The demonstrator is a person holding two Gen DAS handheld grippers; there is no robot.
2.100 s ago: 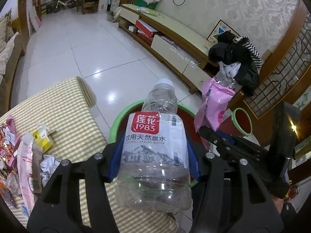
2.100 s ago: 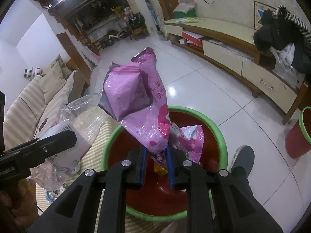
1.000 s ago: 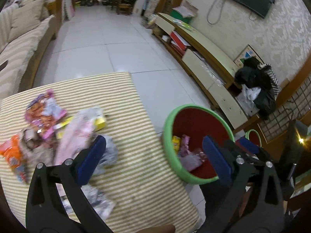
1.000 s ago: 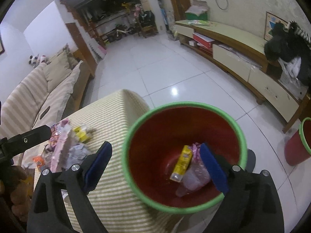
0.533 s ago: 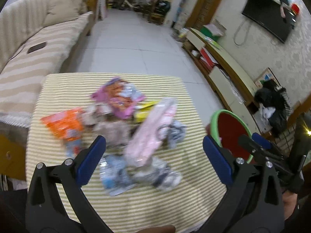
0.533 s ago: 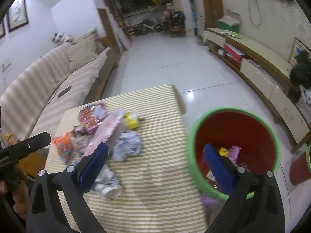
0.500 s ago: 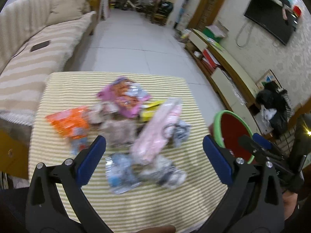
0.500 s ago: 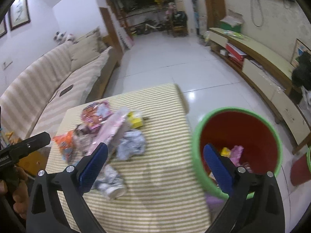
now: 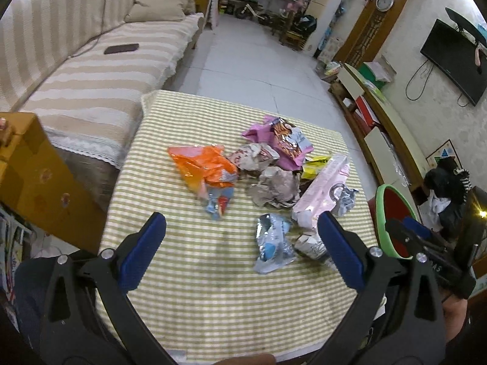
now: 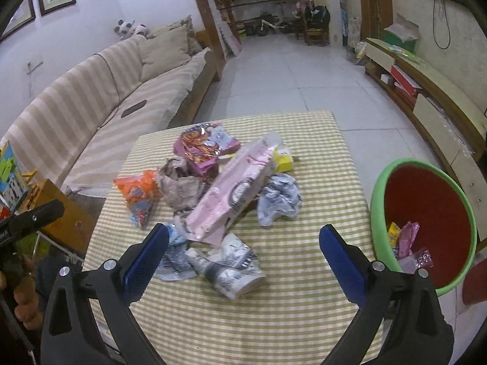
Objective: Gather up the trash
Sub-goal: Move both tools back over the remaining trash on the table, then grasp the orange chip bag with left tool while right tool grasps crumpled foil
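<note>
Green-rimmed, red inside: the trash bin (image 10: pixel 426 231) stood on the floor just off the table's edge, at about 3 o'clock in the right wrist view. It already held a few items: a yellow carton (image 10: pixel 392 233), a pink wrapper (image 10: pixel 408 238), and some clear plastic at the bottom, not identifiable further.

Progress, as judged: partly done. Most of the trash remained in a loose pile on the striped tablecloth (image 10: pixel 274 313). Noted in the pile:
- long pale pink bag (image 10: pixel 234 191), centre, lying across other pieces
- orange snack bag (image 10: pixel 137 190), at 9 o'clock of the pile
- purple snack bag (image 10: pixel 201 149), at 12 o'clock
- crumpled brownish wrapper (image 10: pixel 179 190), between the orange bag and the pink bag
- crumpled grey-white wrapper (image 10: pixel 280 202), at 3 o'clock
- small yellow carton (image 10: pixel 283 158), just behind the pink bag
- crushed paper cup (image 10: pixel 231 269), at 6 o'clock, nearest the right gripper
- silver-blue foil packet (image 9: pixel 272 243), beside the cup

Grippers: the right gripper (image 10: pixel 243 249) had its jaws spread to full width above the near edge of the pile, with the cup in line between the blue pads but nothing pinched or touched. The left gripper (image 9: pixel 242 249) was likewise wide apart and empty, with the foil packet in line between its pads; contact was not evident.

Judgement: the next pick is probably the cup or the foil packet, the closest pieces.
</note>
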